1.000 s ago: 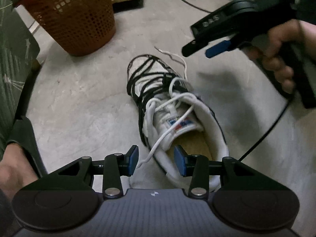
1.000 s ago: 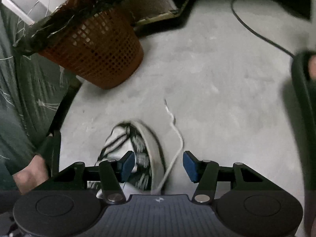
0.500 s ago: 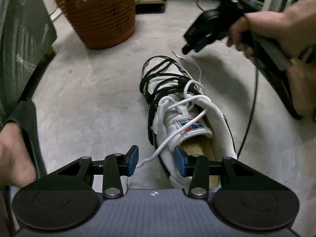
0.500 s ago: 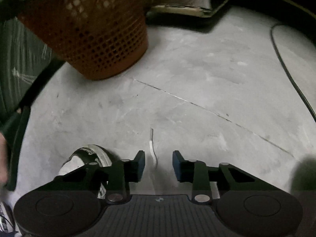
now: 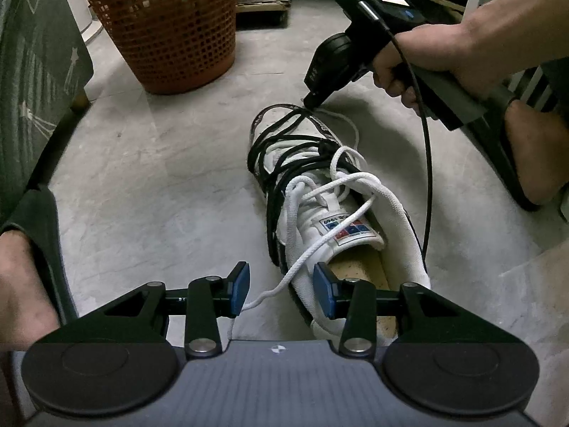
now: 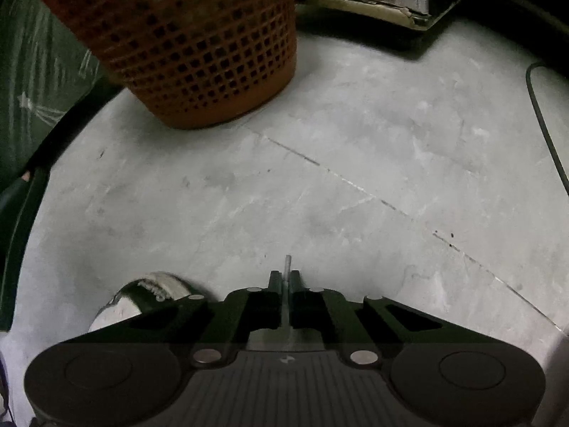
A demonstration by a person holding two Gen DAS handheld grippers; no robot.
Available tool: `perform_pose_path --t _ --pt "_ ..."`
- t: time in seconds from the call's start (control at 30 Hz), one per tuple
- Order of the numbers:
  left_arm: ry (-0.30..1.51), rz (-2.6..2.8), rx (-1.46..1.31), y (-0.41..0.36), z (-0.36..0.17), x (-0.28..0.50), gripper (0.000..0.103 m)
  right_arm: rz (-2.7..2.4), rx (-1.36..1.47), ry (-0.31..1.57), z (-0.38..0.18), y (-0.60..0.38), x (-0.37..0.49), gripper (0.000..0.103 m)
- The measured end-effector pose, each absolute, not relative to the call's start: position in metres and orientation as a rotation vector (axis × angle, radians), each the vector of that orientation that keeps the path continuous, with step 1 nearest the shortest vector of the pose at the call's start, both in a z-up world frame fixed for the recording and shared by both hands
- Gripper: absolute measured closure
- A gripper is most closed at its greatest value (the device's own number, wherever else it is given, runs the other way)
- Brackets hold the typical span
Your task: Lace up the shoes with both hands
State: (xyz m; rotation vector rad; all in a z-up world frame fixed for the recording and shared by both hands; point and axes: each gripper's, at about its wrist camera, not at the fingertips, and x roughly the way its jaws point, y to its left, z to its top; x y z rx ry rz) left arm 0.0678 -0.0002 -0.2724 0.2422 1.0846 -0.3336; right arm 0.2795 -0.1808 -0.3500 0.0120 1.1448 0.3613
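Observation:
A white sneaker [image 5: 341, 220] with black trim and loose white laces lies on the grey floor, toe pointing away. One lace end [image 5: 288, 277] trails from the tongue down between the blue pads of my open left gripper [image 5: 281, 288], which hovers over the heel. My right gripper [image 5: 308, 101] sits at the toe in the left wrist view. Seen from the right wrist, my right gripper [image 6: 285, 279] is shut on the other lace tip [image 6: 287, 261], whose aglet pokes out past the fingers. The shoe's toe [image 6: 149, 291] shows at lower left there.
An orange mesh basket [image 5: 167, 25] stands on the floor beyond the shoe to the left. A person's feet in dark slippers [image 5: 526, 149] flank the shoe on the right and on the left [image 5: 32, 249]. A black cable [image 5: 426, 163] hangs beside the shoe.
My right gripper came down to the toe and shut on the lace tip that lay between its fingers. The left gripper stayed open over the heel.

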Motion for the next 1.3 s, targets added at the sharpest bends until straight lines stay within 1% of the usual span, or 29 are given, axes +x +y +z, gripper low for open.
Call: perform_pose_path --t 0.13,0.47,0.67,0.8,0.93,1.07,1.3 --pt "1.084 -0.332 0.229 0.000 -0.269 0.066 0.059 0.387 0.026 1.071 -0.330 -0.189 0.269 0.099" --pt "1.101 -0.316 0.218 0.002 -0.269 0.066 0.059 0.477 0.079 0.833 -0.248 -0.219 0.242 0.099" --pt "1.111 -0.295 0.204 0.006 -0.268 0.068 0.059 0.383 0.227 0.651 -0.196 -0.235 0.240 0.099" --pt "1.109 -0.278 0.192 0.007 -0.266 0.071 0.059 0.414 0.248 0.567 -0.167 -0.228 0.242 0.099" --pt "1.095 -0.272 0.194 0.006 -0.263 0.074 0.059 0.475 0.245 0.512 -0.145 -0.222 0.246 0.099" --pt "1.074 -0.278 0.136 0.008 -0.260 0.074 0.059 0.514 0.250 0.477 -0.128 -0.222 0.251 0.099" --pt "1.029 -0.276 0.051 0.008 -0.249 0.075 0.059 0.543 0.247 0.522 -0.139 -0.216 0.245 0.099"
